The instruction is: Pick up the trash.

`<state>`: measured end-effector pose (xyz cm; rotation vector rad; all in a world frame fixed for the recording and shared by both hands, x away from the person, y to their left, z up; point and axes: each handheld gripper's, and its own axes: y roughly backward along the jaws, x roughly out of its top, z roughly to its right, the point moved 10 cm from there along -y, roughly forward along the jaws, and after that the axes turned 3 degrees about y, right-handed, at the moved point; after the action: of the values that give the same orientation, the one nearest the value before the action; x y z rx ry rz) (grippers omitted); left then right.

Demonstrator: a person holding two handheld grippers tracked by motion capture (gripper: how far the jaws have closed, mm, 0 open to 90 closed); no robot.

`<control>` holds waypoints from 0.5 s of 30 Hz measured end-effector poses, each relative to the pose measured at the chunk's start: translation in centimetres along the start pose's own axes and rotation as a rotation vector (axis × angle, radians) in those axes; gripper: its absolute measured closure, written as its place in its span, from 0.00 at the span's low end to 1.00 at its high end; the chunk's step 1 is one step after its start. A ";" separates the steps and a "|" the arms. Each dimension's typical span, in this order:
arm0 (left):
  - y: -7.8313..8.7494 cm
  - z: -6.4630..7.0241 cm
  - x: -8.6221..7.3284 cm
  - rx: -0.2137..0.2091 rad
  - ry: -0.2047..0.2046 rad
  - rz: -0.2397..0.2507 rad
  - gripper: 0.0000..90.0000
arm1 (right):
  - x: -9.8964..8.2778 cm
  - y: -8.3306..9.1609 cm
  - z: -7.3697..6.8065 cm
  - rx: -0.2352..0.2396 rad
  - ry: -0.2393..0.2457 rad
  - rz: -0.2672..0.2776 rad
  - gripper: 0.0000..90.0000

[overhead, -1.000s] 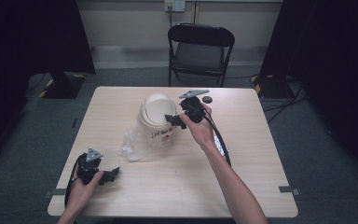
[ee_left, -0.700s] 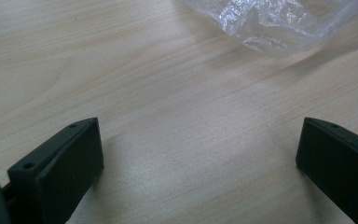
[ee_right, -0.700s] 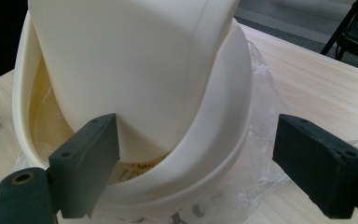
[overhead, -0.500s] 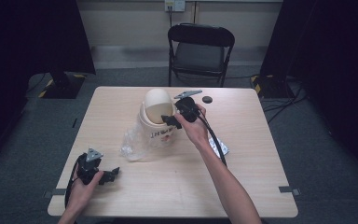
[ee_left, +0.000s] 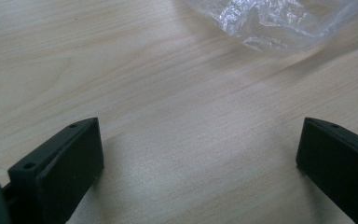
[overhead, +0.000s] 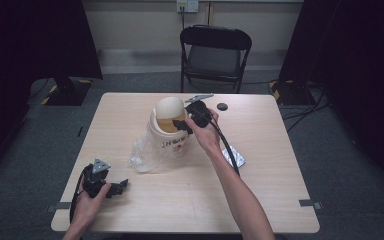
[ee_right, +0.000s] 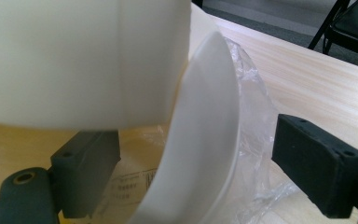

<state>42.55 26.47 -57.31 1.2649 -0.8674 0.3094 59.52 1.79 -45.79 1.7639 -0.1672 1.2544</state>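
Behind the pale wooden table (overhead: 260, 200) stood an empty black chair (overhead: 215, 50). Near the table's middle sat a white tub (overhead: 172, 132) with a clear plastic bag (overhead: 142, 156) against it. The right tongs (overhead: 182, 123) straddled the tub's rim, jaws wide. The left tongs (overhead: 121, 186) rested at the near-left edge, also wide, holding nothing

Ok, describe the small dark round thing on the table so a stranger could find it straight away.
Start at the folding chair behind the wooden table. Just inside the table's far edge there, right of the white tub and the right hand-held gripper, lies the black disc. It is the one flat, round, black item, lying alone, unlike the silvery packet nearer the person.
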 end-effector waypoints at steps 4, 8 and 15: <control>0.0 0.0 0.0 -0.001 0.002 0.000 0.00 | 0.0 0.0 0.0 0.005 -0.009 0.006 0.17; 0.0 0.0 0.0 0.000 0.000 0.000 0.00 | 0.0 0.5 -0.4 0.021 -0.020 0.009 0.17; 0.0 0.0 0.0 0.002 -0.001 0.000 0.00 | 0.7 3.1 -0.8 0.044 -0.025 0.069 0.16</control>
<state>42.55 26.49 -57.31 1.2667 -0.8679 0.3093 57.48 0.94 -43.35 1.8257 -0.2183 1.2943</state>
